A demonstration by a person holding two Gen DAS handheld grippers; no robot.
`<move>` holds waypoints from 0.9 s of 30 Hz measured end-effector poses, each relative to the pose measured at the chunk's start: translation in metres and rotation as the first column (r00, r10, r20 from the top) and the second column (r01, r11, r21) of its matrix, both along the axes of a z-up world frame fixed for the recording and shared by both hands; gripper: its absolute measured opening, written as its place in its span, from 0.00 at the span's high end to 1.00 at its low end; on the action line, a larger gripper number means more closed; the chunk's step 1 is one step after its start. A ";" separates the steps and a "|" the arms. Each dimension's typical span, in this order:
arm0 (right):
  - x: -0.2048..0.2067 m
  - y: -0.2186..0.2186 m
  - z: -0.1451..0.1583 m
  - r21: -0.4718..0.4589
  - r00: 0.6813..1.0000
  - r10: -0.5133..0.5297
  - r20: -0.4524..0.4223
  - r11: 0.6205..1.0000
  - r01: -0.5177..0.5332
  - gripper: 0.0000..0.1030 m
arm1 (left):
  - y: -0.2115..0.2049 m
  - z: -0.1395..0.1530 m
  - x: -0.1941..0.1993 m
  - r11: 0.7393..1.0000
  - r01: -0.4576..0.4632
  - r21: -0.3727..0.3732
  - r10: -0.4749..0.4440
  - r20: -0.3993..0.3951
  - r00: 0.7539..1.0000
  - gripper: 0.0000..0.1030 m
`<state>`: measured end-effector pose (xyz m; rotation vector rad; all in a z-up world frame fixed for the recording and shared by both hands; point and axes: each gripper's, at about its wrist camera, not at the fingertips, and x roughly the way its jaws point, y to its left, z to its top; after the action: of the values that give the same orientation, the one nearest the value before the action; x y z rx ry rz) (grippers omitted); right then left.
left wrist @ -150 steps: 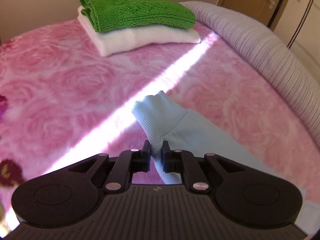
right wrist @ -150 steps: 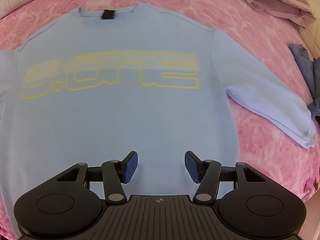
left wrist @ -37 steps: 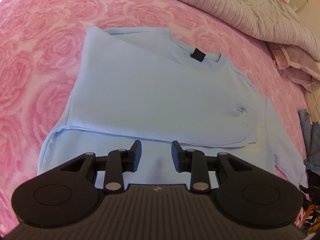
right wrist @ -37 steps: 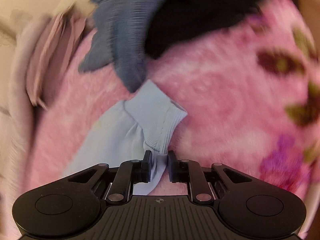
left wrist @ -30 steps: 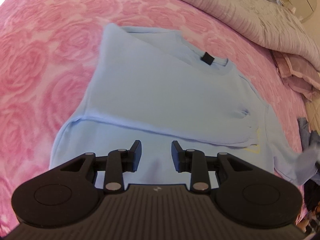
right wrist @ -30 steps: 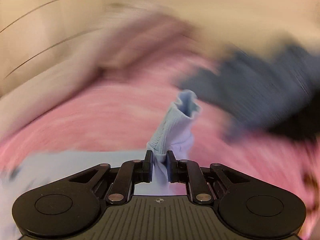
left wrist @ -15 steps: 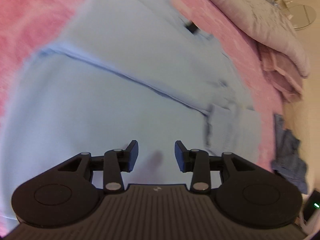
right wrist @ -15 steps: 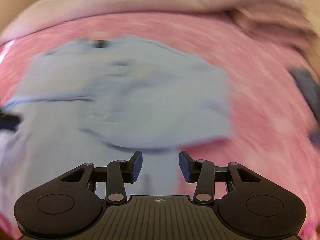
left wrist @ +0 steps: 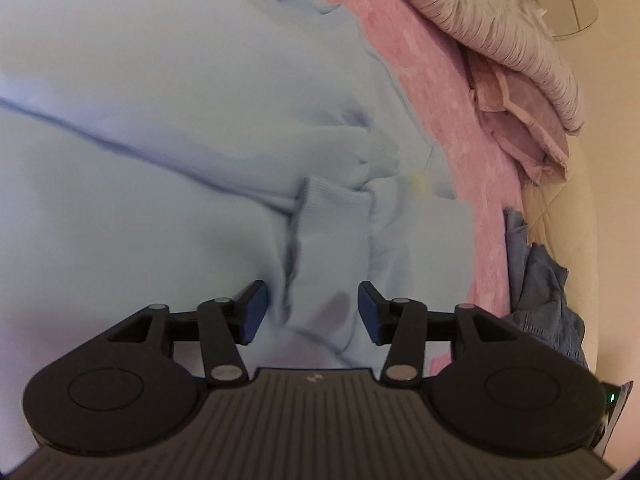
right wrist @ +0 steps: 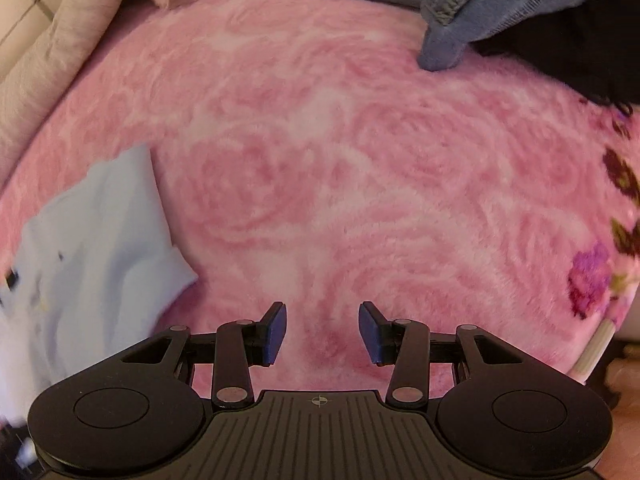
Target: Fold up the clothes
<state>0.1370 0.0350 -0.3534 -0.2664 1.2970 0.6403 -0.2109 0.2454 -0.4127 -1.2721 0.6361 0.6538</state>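
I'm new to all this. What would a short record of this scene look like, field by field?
Surface: pink rose-patterned blanket
Garment being folded: light blue sweatshirt, both sleeves laid over its body
Nearest sleeve cuff: ribbed cuff, just ahead of the left gripper
Left gripper: open, over the sweatshirt
Right gripper: open, over bare blanket, holding nothing
Other laundry: blue jeans and a black garment at the far edge

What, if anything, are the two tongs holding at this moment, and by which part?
Nothing is held. The left tongs are open above the light blue sweatshirt's folded-in sleeve cuff; the right tongs are open over the pink blanket.
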 end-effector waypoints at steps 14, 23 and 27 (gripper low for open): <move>-0.026 0.035 0.001 0.033 0.989 0.141 0.044 0.989 -0.142 0.57 | 0.055 0.132 -0.086 0.784 0.080 0.615 0.067 -0.212 0.975 0.96; -0.052 0.072 -0.004 0.062 0.959 0.277 0.062 0.958 -0.280 0.57 | 0.090 0.064 -0.128 0.880 0.066 0.471 0.099 -0.317 0.943 0.96; -0.078 0.092 -0.003 0.124 0.892 0.439 0.111 0.884 -0.451 0.57 | 0.083 0.064 -0.135 0.882 0.031 0.470 0.125 -0.298 0.946 0.96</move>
<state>0.0589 0.1269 -0.3568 -0.4728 1.1089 1.1021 -0.3464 0.3286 -0.3492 -0.7313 0.6601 1.0029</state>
